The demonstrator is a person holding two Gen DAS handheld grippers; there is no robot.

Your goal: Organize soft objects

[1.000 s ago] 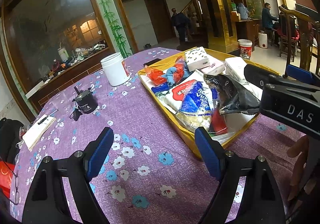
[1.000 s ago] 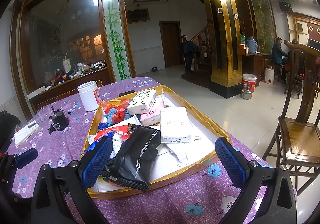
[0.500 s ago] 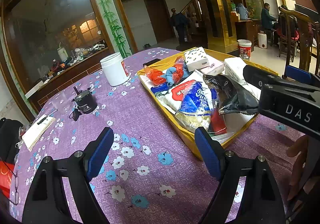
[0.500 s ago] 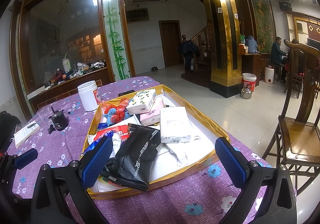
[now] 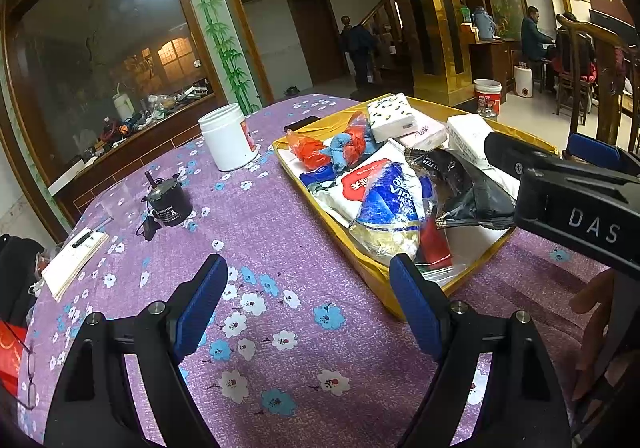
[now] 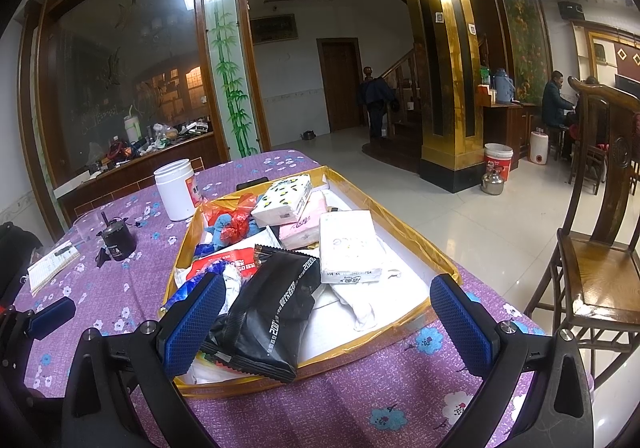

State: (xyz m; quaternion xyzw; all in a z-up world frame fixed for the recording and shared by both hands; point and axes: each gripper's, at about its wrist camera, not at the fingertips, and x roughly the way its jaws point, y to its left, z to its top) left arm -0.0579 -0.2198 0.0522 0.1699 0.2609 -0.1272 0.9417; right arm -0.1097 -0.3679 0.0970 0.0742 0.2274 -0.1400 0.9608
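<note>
A shallow gold-rimmed tray [image 6: 404, 218] on the purple flowered tablecloth holds soft packs: a black pouch [image 6: 272, 308], a white tissue pack [image 6: 348, 246], a pink pack [image 6: 302, 226], a spotted white pack [image 6: 284, 200], a blue-and-white bag [image 5: 390, 200] and red and blue plastic bags [image 5: 332, 146]. My right gripper [image 6: 328, 322] hangs open over the tray's near edge, its pads either side of the black pouch without touching it. My left gripper [image 5: 308, 304] stands open above bare cloth, left of the tray [image 5: 368, 266], holding nothing.
A white jar [image 5: 228, 136], a small black pot [image 5: 168, 202] and a notepad with a pen [image 5: 74, 260] lie on the table's left part. A wooden chair [image 6: 600, 248] stands right of the table. People are far off in the room.
</note>
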